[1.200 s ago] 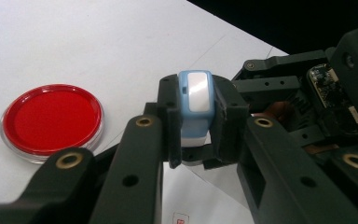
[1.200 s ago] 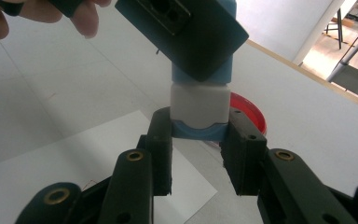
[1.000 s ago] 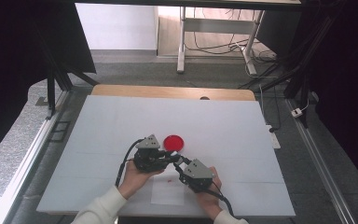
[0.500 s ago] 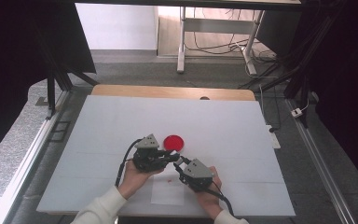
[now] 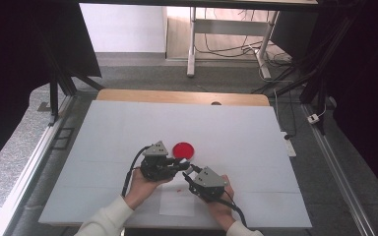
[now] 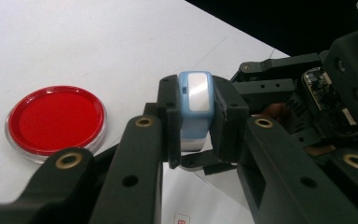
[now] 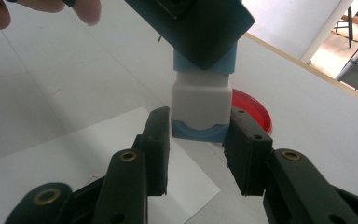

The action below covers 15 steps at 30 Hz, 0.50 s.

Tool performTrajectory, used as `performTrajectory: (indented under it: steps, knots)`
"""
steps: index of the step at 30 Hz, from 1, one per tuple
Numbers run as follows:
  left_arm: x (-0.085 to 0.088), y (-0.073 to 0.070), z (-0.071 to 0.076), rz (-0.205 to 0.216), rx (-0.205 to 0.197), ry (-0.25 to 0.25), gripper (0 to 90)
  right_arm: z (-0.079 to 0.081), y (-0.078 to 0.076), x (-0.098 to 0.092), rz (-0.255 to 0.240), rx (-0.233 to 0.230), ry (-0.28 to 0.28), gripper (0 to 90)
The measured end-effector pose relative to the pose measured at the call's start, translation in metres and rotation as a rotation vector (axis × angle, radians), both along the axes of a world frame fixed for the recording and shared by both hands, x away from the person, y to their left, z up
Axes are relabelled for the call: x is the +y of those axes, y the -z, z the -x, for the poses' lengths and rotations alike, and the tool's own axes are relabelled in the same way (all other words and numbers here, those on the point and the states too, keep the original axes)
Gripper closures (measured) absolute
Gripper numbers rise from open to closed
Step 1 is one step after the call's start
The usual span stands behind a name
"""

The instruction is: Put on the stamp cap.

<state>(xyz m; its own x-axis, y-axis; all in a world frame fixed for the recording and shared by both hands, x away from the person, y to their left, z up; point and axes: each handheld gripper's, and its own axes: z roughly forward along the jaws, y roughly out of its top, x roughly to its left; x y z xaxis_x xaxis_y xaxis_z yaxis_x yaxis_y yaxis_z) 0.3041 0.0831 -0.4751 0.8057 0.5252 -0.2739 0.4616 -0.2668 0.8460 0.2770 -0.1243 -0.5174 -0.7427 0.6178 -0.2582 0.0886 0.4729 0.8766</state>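
A small blue-and-white block hangs over the table between both grippers. My left gripper is shut on its blue upper part. The white body and blue lower end stand between the jaws of my right gripper. Those jaws have just been opening, and a thin gap shows at the left pad. In the high view the left gripper and right gripper meet tip to tip near the table's front. A red round dish lies flat just beyond them.
A white sheet of paper lies on the white table under and in front of the grippers. A wooden strip runs along the table's far edge. Fingers of the other hand show at the top left of the right gripper view.
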Motion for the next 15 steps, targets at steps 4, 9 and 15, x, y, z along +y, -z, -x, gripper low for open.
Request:
performTrajectory:
  steps: [4, 9, 15]
  knots:
    - [0.0002, -0.0003, 0.0001, 0.0, -0.001, -0.001, 75.1, -0.0008, 0.0003, -0.0003, 0.002, 0.007, 0.004, 59.4]
    - [0.002, -0.0012, -0.0004, 0.0, -0.003, -0.004, 75.1, -0.0014, 0.0008, -0.0007, 0.003, 0.026, -0.003, 54.9]
    - [0.0049, -0.0027, -0.0007, 0.002, -0.007, -0.011, 75.1, -0.0057, -0.0004, -0.0067, -0.012, 0.076, -0.023, 50.1]
